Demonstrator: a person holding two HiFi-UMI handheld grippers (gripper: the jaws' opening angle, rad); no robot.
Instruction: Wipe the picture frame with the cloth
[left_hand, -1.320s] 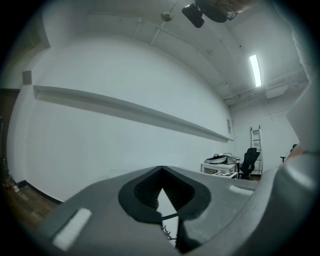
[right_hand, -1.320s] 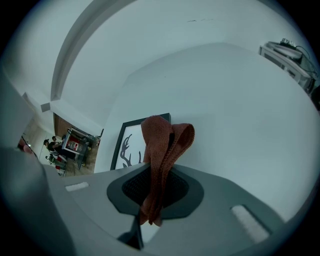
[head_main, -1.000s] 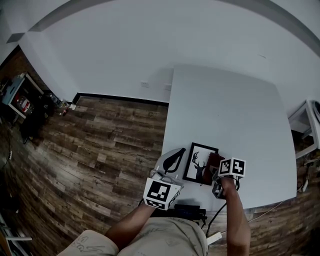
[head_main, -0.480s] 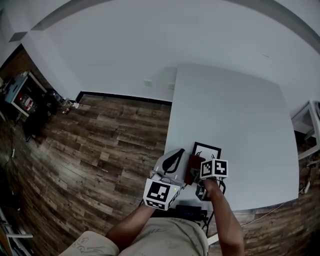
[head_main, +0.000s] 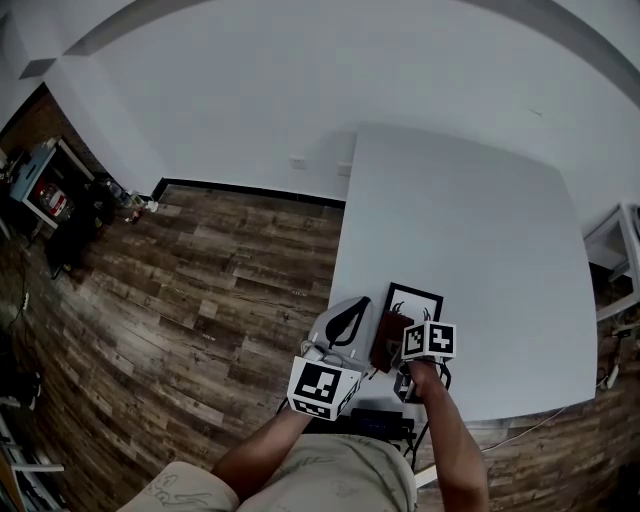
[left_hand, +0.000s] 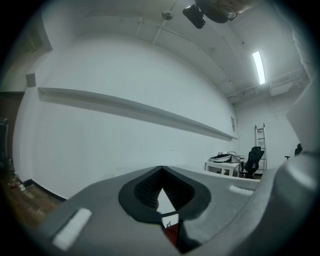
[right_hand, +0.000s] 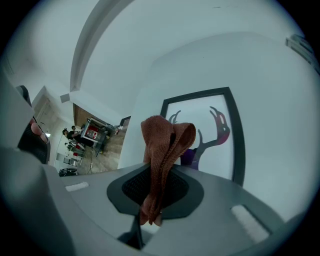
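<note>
Right tool (right_hand: 159, 172) pinching folded cloth (right_hand: 165, 140) over picture frame (head_main: 418, 300) lying flat near counter (head_main: 470, 220) front edge, left tool (left_hand: 161, 172) pressed together, empty, just beside frame; risk: unheld frame may skid under wiping strokes.

A white desk (head_main: 480, 220) stands against a white wall (head_main: 250, 90), with wooden floor (head_main: 200, 290) to its left. A cluttered shelf unit (head_main: 40, 190) sits at the far left. A black box (head_main: 380, 422) lies at the desk's near edge, and a white side table (head_main: 615, 250) stands at the right.
</note>
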